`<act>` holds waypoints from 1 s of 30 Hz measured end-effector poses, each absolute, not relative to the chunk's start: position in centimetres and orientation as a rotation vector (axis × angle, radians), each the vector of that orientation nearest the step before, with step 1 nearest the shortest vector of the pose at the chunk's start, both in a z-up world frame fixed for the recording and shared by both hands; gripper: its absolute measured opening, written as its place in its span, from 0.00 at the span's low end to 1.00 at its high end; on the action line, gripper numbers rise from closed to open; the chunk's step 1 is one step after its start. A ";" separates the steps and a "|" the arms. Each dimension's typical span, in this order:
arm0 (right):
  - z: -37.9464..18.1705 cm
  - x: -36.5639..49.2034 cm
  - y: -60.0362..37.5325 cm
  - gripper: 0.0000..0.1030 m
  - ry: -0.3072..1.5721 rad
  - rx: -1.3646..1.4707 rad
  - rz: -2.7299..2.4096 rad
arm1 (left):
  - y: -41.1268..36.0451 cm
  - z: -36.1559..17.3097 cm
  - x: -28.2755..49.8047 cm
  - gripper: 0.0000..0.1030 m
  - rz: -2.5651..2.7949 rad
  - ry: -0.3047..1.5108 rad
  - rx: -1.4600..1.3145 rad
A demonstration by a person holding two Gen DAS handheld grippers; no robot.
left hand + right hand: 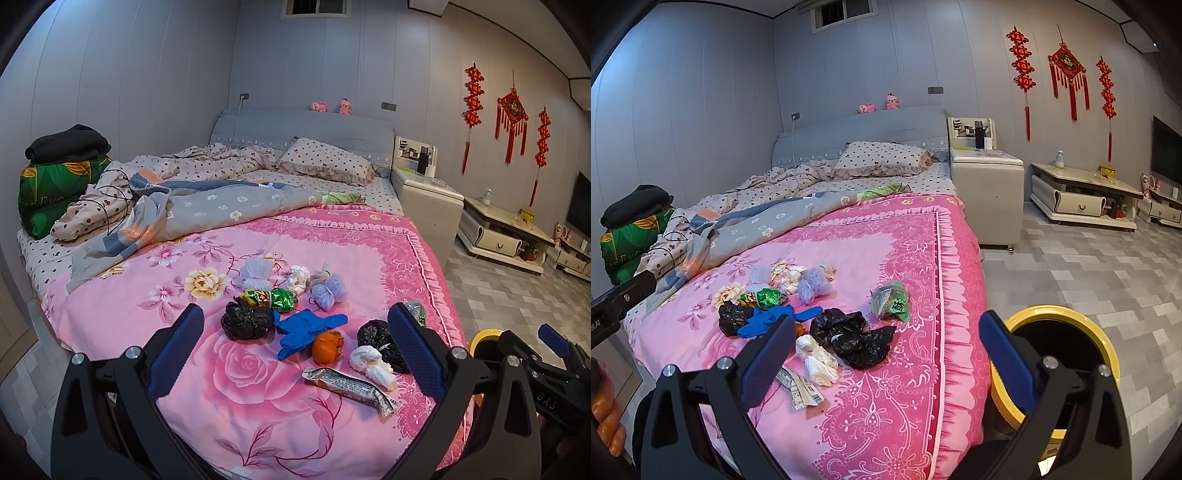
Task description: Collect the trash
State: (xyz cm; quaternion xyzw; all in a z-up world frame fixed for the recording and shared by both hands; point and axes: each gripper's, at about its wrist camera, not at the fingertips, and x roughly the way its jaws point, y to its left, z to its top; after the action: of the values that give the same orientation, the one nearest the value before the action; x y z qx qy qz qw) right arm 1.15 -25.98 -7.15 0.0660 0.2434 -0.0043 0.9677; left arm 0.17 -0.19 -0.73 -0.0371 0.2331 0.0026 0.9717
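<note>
Trash lies on the pink floral bedspread point(258, 398): a black bag point(245, 320), a blue glove point(306, 330), an orange peel point(328, 346), a white tissue wad point(373, 365), a second black bag point(380, 341), a long wrapper point(351, 389), a green foil wrapper point(273, 298) and lilac wads point(328, 291). My left gripper point(295, 354) is open above them and holds nothing. My right gripper point(886, 354) is open and empty over the bed's corner. The second black bag point(855, 338), tissue wad point(818, 360) and a green packet point(892, 302) lie ahead of it. A yellow-rimmed bin point(1067, 354) stands beside the bed.
Crumpled quilts point(207, 206) and a pillow point(328, 160) cover the far bed. A folded green blanket point(55, 192) sits at the left. A white nightstand point(988, 192) and low cabinet point(1082, 195) stand right, over grey tiled floor point(1089, 266).
</note>
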 end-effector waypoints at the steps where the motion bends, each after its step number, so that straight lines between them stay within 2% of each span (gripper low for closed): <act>1: -7.2 1.2 -26.0 0.93 0.493 0.133 -0.009 | -0.2 -0.7 0.2 0.93 0.006 0.471 -0.074; 30: -7.4 1.3 -26.0 0.93 0.502 0.135 -0.009 | -0.4 -1.4 0.2 0.93 0.007 0.478 -0.079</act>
State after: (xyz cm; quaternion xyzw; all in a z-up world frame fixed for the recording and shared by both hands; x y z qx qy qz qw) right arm 1.30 -25.99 -7.42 0.0669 0.2482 -0.0043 0.9664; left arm 0.20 -0.42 -1.39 -0.0391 0.2367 0.0034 0.9708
